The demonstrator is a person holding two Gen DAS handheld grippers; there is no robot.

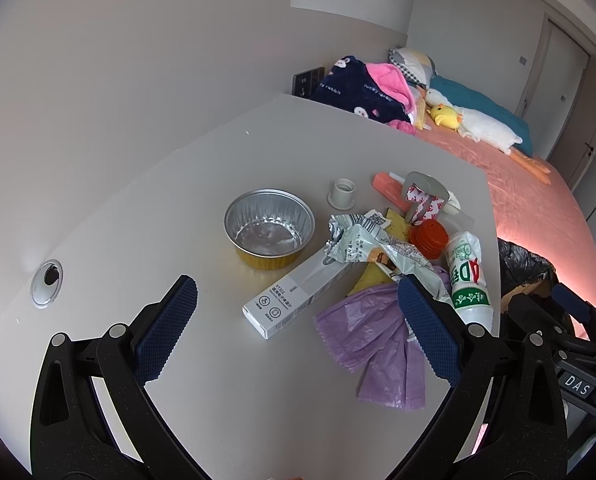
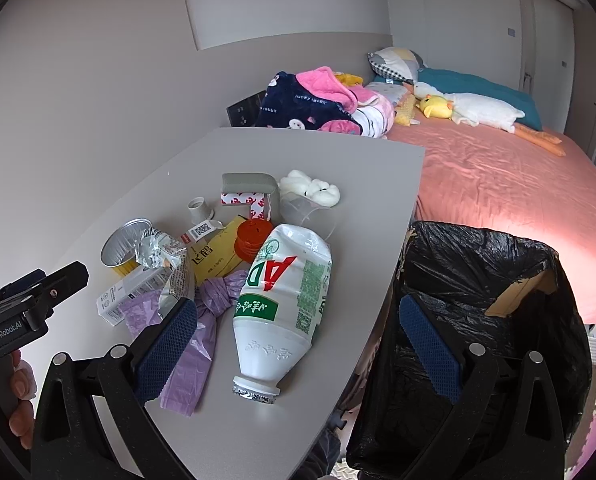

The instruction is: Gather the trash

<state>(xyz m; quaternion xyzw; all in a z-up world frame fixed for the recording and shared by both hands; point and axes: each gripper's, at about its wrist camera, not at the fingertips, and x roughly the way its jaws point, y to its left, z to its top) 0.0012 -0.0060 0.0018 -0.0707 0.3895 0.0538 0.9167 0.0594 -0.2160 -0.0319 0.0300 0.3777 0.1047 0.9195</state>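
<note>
Nearest, the left gripper (image 1: 297, 304) is held wide apart above the grey table (image 1: 177, 184), nothing between its pads; the right gripper (image 2: 298, 320) is likewise spread and empty, over the table's edge. Just ahead, a purple plastic bag (image 1: 372, 340) is laid flat, with a white bottle (image 2: 283, 304) on its side beside it, neck toward the camera. A white carton (image 1: 293, 300) and a crumpled wrapper (image 1: 372, 244) are piled behind, touching. Farther back a foil bowl (image 1: 269, 226) is set upright. A black-lined bin (image 2: 478, 280) is placed beside the table, and a pink bed (image 2: 498, 176) is seen beyond.
</note>
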